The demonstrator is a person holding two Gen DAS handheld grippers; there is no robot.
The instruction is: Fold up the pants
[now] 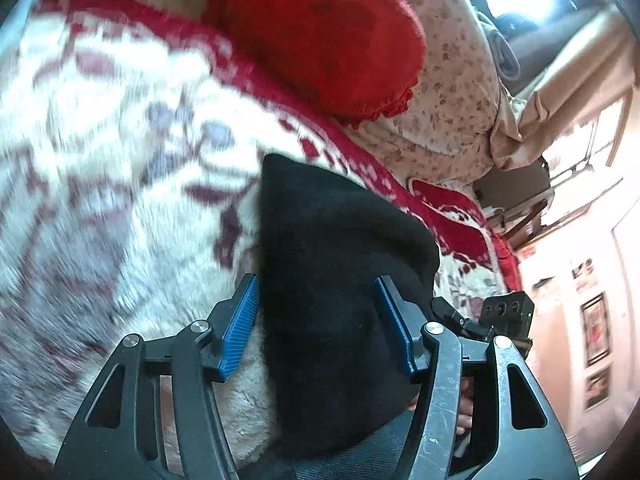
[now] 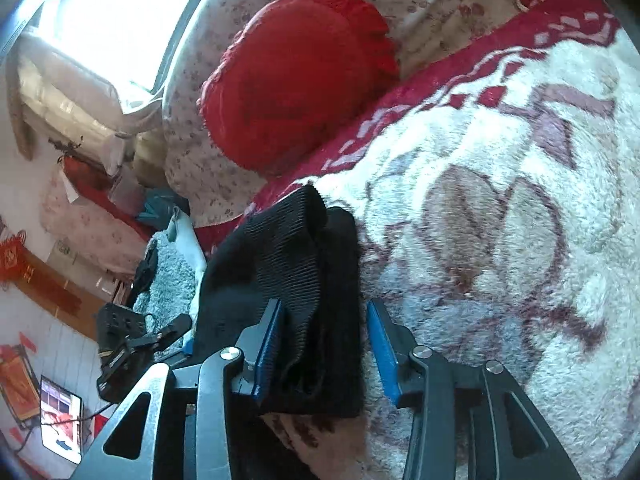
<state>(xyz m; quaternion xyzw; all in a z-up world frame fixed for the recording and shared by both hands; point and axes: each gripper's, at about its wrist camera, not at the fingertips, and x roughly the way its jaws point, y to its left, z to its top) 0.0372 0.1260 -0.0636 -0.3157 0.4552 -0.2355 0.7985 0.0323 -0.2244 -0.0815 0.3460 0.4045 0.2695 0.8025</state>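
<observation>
- Blue pads of my left tool (image 1: 318, 320) sit closest to the lens, spread wide with black pants (image 1: 340, 280) lying between them; the cloth fills the gap, but I see no pinch, so I judge it loose there.
- Largest in view is the bed's blanket (image 2: 500, 200), cream with red-brown pattern, which serves as the folding surface, so the pants are held low over it.
- Behind it lie a floral quilt (image 2: 192, 152) and a red pillow (image 2: 296, 80), well apart from the work.
- Pants come next: a dark bunch, ribbed band (image 2: 292, 248) uppermost in the right view, draped over the blanket between both tools.
- My right tool (image 2: 326, 344) is also parted; its left pad touches the ribbed cloth, the right pad stands clear of it. I reckon both tools are bracketing the same edge to carry a fold over.
</observation>
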